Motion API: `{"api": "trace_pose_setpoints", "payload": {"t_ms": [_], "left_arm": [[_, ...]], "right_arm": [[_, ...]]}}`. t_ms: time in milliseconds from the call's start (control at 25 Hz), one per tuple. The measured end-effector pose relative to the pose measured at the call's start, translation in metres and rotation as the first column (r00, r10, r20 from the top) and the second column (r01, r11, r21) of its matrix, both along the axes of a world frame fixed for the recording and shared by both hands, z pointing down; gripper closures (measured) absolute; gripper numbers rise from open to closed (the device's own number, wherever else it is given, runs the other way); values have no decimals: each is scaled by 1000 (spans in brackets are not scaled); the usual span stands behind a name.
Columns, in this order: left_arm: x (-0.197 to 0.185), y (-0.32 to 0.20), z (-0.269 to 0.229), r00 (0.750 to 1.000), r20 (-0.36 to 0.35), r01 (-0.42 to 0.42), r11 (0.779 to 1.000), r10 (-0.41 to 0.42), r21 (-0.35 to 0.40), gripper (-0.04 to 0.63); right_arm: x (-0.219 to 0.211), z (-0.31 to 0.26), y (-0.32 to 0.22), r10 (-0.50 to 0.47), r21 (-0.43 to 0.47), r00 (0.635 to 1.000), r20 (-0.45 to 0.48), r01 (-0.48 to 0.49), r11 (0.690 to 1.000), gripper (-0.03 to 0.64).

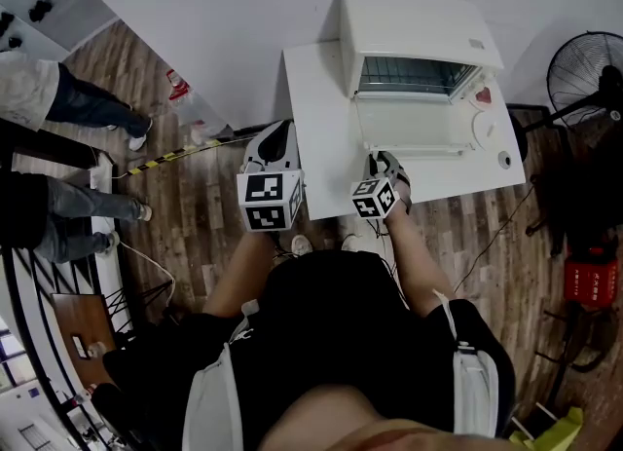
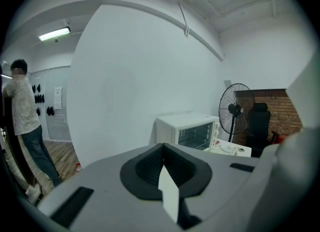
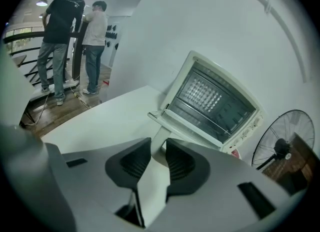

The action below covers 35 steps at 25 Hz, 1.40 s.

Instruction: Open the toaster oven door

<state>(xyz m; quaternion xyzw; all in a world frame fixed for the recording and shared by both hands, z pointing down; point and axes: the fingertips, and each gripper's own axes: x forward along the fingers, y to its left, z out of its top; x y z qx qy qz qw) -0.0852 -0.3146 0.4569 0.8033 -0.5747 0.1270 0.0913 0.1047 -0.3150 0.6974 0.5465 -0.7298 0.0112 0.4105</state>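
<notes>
The right tongs [image 3: 158, 150] clamp the lowered door's white bar handle [image 3: 160, 134] on the white boxy toaster oven [image 3: 215, 100], while the left tongs [image 2: 163, 156] are closed and empty.

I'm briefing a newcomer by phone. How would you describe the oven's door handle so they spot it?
A white oven sits on the white table, its door swung down. The handle is the pale bar along the door's free edge, long and straight where the knobs are round.
</notes>
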Motion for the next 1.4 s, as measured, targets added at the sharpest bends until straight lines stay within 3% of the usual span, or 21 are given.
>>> {"api": "trace_pose_setpoints", "payload": {"t_ms": [720,1080,1240,1400], "left_arm": [[4,9,1,999,44,8,1000,-8,2,584],[3,10,0,998,55,6,1000,-6,2,583],[5,11,-1,998,56,3,1000,-3,3,583],[6,11,0,998,57,-5,1000,4,1,583]], "right_arm": [[1,43,13,42,83,999,15,-43,996,515],[0,53,15,27,126,999,-34,-22,992,515],[0,63,24,31,70,1000,-5,-30,997,532],[9,76,26,77,-33,993,91,-74,997,564]]}}
